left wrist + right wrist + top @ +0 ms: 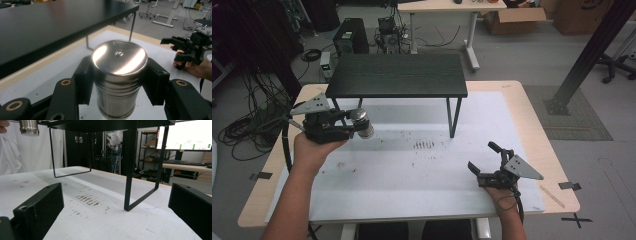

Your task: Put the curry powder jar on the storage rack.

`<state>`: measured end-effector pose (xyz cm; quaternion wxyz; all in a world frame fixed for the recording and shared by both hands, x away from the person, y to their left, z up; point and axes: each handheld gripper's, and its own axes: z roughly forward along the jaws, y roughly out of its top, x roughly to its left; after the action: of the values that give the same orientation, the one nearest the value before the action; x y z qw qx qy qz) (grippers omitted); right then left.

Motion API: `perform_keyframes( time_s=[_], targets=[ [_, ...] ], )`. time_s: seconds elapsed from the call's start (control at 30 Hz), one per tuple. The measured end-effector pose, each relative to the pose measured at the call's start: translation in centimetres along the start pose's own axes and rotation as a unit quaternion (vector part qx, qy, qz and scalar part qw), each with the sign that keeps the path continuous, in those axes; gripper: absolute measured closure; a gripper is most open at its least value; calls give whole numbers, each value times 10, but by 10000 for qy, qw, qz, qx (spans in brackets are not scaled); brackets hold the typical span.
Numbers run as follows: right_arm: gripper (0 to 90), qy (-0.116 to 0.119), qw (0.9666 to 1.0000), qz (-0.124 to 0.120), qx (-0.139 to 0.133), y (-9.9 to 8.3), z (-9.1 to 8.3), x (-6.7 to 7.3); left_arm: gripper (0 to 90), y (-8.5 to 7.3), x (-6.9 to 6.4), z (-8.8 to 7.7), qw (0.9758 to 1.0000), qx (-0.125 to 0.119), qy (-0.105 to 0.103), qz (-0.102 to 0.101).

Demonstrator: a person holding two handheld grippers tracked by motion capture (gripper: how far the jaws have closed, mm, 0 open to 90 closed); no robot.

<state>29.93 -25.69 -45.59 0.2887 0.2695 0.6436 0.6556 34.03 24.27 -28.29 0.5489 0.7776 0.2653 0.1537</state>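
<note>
I am holding the steel canister (119, 75) in the air over the white table (412, 175), just at the left front corner of the black shelf (397, 75) and about level with its top. My left gripper (343, 127) is clamping it by the sides just under the lid, pads (156, 82) pressing on opposite walls. It is looking rigid, smooth and likely slippery and fairly weighty, so I am judging the mid-body hold safest, while my right gripper (484, 160) is resting open on the table, well apart.
</note>
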Motion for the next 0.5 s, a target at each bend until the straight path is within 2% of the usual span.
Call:
perform_keyframes(
  time_s=[0.5],
  targets=[
    [0,3,10000,11,-22,0,0,0,489,53,3,2,9998,-187,-66,50]
  ],
)
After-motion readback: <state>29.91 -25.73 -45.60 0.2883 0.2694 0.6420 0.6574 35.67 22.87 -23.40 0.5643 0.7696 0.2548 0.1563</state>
